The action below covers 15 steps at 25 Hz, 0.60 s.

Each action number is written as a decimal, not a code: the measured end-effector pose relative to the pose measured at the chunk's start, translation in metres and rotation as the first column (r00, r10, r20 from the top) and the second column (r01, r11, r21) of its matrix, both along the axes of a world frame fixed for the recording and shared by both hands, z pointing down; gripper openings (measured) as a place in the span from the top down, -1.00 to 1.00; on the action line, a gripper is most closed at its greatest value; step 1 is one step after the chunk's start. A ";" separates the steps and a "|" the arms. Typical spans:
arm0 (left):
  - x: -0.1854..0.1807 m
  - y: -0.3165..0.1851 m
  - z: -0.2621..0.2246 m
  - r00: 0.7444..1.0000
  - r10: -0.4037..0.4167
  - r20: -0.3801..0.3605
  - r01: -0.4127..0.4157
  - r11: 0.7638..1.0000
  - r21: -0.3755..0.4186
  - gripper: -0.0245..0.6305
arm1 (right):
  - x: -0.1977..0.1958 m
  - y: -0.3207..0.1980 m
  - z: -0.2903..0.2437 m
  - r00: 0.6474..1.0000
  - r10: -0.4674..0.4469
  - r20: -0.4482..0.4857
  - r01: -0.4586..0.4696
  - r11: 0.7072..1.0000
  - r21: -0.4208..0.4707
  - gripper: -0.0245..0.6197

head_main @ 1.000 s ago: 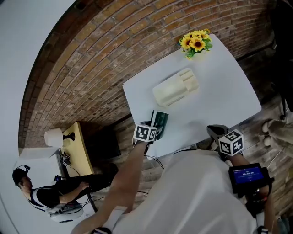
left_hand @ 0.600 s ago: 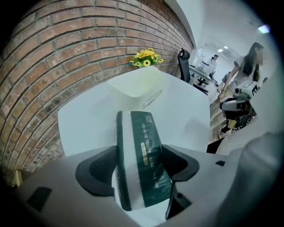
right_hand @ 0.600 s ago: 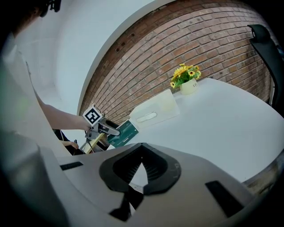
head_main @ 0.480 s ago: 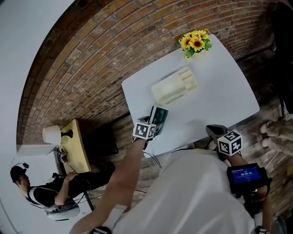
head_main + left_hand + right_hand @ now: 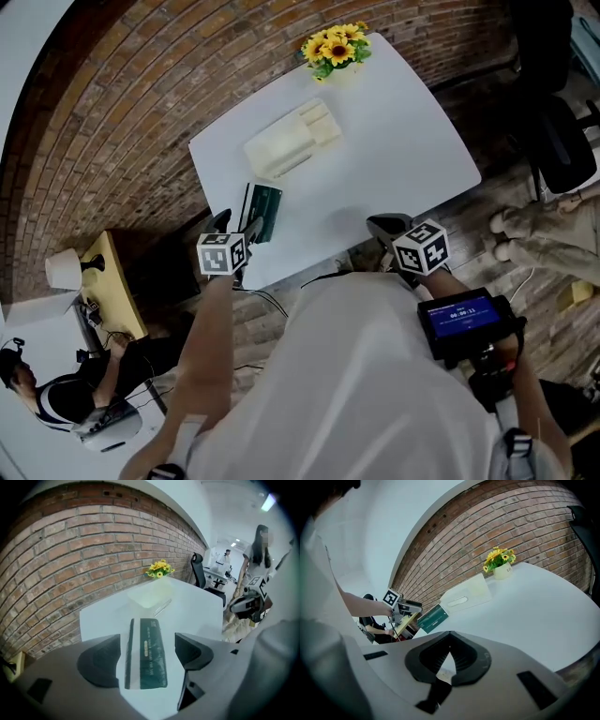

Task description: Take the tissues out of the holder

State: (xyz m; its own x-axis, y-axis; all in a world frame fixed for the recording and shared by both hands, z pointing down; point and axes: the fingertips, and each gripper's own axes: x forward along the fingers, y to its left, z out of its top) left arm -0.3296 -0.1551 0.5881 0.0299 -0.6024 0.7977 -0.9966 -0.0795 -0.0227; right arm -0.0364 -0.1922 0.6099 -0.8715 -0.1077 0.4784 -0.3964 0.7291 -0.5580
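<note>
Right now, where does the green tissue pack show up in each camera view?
Head view: green tissue pack at the table's near-left edge, left of centre.
Left gripper view: low centre, flat on the table.
Right gripper view: left of centre, at the table's corner.
Shared landmark: the sunflowers, beyond the cream holder in every view.

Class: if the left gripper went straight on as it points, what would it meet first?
Probably the green tissue pack on the table, ahead between the jaws of the left gripper, which have just been opening.

Print on the tissue pack [image 5: 150, 654] and digits on the screen [image 5: 461, 316] are illegible
</note>
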 end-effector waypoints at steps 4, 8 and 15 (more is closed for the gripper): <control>0.025 0.006 -0.022 1.000 0.006 -0.010 -0.005 0.994 0.107 -0.20 | 0.004 -0.002 0.004 1.000 -0.032 0.002 0.032 1.000 0.000 0.91; 0.056 0.013 -0.031 0.998 0.013 -0.062 -0.002 0.987 0.163 -0.07 | 0.007 -0.007 0.004 0.999 -0.048 -0.005 0.048 0.999 0.004 0.91; 0.100 0.046 -0.027 0.983 0.037 -0.181 -0.002 0.981 0.193 0.62 | -0.011 -0.016 -0.009 0.998 -0.061 0.013 0.061 0.997 0.047 0.91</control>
